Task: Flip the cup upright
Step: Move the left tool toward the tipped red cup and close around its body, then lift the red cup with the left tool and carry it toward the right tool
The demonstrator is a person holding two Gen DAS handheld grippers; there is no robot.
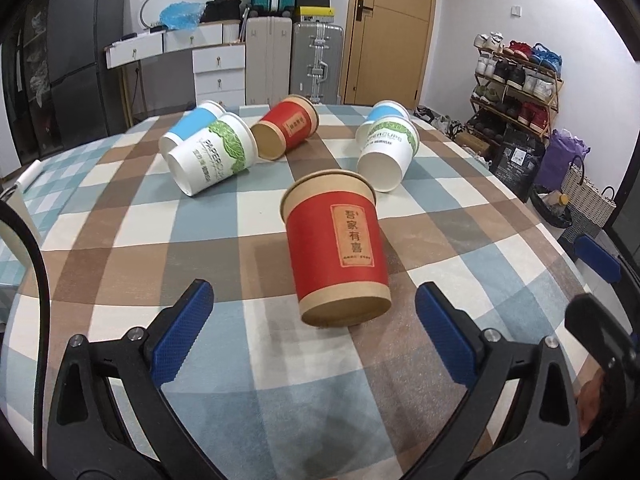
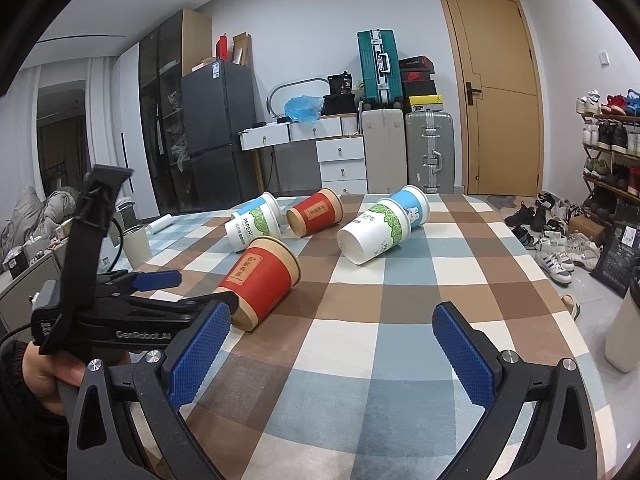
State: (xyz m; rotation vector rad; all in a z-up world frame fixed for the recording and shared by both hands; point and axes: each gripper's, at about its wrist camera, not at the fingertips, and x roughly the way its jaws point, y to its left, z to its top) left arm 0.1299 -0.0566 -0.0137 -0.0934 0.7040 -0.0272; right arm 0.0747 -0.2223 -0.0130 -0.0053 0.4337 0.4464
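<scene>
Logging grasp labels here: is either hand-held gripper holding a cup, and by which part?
Nothing is held. The left hand-held gripper is open around the base of the near red paper cup, not touching; the right hand-held gripper is open, empty.

A checked cloth covers the counter. At twelve o'clock stand suitcases beside a wooden door; at three, a shoe rack.
</scene>
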